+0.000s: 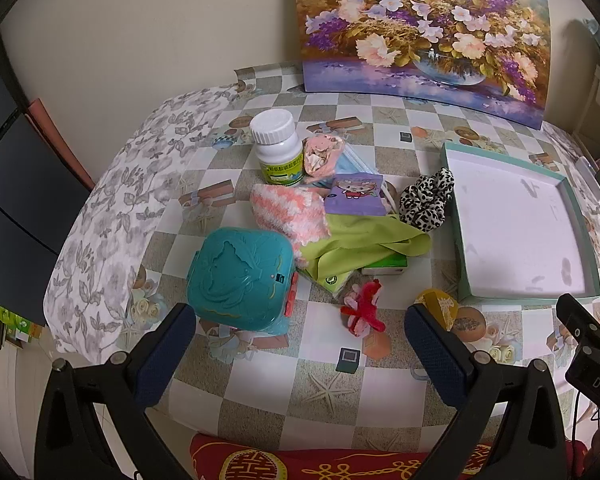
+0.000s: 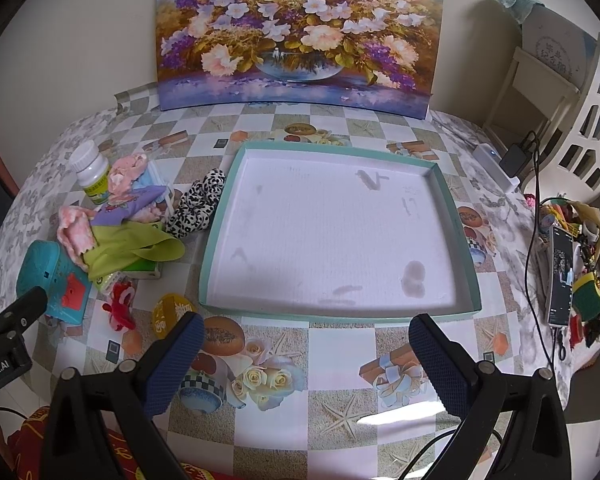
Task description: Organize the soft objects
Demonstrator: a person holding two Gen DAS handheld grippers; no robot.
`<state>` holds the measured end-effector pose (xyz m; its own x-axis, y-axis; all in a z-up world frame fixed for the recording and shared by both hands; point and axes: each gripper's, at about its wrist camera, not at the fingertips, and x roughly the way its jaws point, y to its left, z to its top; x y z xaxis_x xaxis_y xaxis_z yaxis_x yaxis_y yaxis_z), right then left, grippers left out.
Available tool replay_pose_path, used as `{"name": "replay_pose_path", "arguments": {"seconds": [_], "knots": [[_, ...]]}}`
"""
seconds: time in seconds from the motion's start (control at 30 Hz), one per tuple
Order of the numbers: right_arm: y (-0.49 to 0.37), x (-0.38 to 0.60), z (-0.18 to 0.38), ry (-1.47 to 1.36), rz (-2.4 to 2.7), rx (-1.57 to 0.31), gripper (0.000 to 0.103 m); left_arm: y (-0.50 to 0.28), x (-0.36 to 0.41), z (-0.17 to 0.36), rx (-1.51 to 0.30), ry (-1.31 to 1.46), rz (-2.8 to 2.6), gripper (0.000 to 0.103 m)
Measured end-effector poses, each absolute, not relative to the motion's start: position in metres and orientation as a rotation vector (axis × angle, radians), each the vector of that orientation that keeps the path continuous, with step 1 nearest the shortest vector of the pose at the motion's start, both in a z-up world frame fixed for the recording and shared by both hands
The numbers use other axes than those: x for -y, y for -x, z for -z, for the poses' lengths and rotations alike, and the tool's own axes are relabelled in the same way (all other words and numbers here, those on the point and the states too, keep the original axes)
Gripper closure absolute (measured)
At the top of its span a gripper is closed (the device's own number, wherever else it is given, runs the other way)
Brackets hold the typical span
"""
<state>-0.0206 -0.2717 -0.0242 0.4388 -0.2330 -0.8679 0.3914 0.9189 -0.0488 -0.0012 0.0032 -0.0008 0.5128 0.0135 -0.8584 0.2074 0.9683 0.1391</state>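
Observation:
A heap lies left of the shallow teal tray, whose white inside holds nothing. The heap has a leopard-print scrunchie, a lime-green cloth, a pink-and-white knitted piece, a pink fabric flower and a red fuzzy toy. My left gripper hangs open over the table's near edge, short of the heap. My right gripper is open too, in front of the tray's near rim. Neither holds anything.
A teal plastic case, a white pill bottle, a purple cartoon card and a yellow disc sit among the heap. A flower painting leans on the back wall. A phone and cables lie at the right.

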Motion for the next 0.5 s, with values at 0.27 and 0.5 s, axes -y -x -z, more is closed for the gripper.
{"name": "replay_pose_path", "arguments": {"seconds": [0.27,0.5], "knots": [[0.0197,0.2725,0.0229,-0.169,0.390,-1.049,0.000,0.0013,-0.0039,0.0016,-1.031,-0.234,0.118,0.000],[0.0196,0.2727,0.0232,-0.168,0.390,-1.049,0.000,0.0001,-0.0062,0.0027,-1.037,-0.227,0.114,0.000]]}}
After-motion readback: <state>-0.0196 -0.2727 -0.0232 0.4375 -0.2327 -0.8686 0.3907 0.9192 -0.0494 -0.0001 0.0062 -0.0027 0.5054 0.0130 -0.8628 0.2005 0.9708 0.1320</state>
